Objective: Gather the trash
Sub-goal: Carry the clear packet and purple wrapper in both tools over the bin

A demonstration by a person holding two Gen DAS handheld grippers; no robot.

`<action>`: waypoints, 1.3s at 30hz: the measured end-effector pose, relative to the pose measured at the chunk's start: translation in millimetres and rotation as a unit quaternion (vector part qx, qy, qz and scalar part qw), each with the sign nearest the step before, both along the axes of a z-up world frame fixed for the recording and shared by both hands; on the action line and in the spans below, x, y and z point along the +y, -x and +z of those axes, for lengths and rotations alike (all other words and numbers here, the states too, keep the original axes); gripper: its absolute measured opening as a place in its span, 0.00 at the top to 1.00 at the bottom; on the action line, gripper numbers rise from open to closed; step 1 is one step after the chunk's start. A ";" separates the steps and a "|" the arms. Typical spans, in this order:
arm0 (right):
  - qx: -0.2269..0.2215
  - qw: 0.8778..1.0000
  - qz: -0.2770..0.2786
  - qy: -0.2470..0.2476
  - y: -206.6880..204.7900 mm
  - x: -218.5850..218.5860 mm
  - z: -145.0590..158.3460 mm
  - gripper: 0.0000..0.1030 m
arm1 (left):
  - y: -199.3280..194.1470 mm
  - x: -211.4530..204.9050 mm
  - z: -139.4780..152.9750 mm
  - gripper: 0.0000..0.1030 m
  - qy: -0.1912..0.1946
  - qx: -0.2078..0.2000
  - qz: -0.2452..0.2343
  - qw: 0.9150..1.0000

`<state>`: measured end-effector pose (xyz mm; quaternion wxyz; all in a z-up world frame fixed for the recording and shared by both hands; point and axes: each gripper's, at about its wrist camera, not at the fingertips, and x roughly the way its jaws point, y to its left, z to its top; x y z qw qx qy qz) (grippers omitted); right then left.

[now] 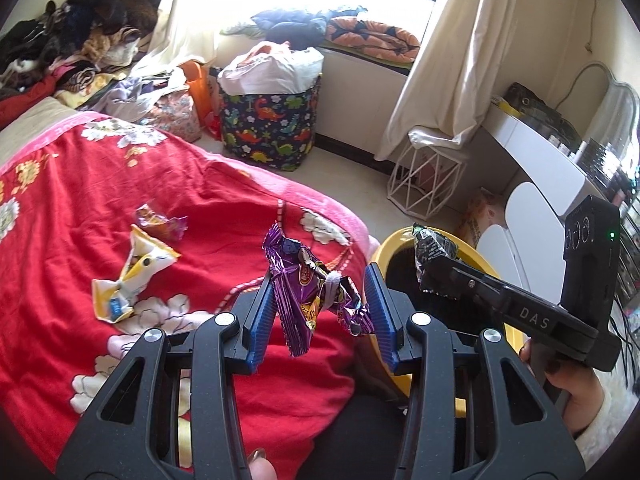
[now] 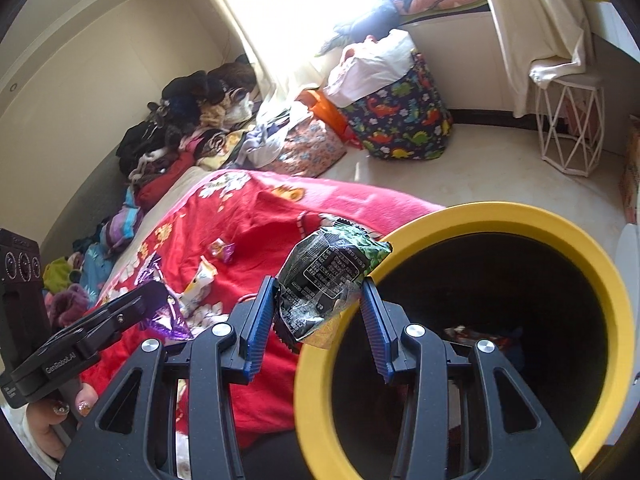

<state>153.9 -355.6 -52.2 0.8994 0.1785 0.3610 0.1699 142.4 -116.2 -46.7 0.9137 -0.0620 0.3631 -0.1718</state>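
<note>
Two wrappers hung pinched in my part-closed jaws: the right gripper (image 2: 318,308) held the black-green wrapper (image 2: 328,276) at the yellow bin (image 2: 560,232) rim, nearer than the left gripper (image 1: 320,308) with its purple wrapper (image 1: 308,288), over the bed (image 1: 120,184).

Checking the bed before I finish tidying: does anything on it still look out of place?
Yes. Two crumpled wrappers still lie on the red blanket: a yellow-and-white wrapper and, just beyond it, a small purple-and-orange wrapper. Both are loose litter on bedding.
</note>
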 end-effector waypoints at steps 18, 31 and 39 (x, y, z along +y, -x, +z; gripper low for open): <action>-0.019 0.998 -0.058 0.019 21.4 -49.0 6.5 0.60 | 4.6 -40.8 2.1 0.65 -0.001 -0.007 -0.048 0.999; -0.022 0.995 -0.095 0.027 31.3 -78.4 10.6 0.60 | 9.6 -77.8 -1.1 0.65 -0.009 -0.008 -0.091 0.996; -0.015 0.993 -0.115 0.020 33.9 -95.8 10.1 0.59 | 12.5 -101.1 -7.9 0.65 -0.016 -0.005 -0.120 0.993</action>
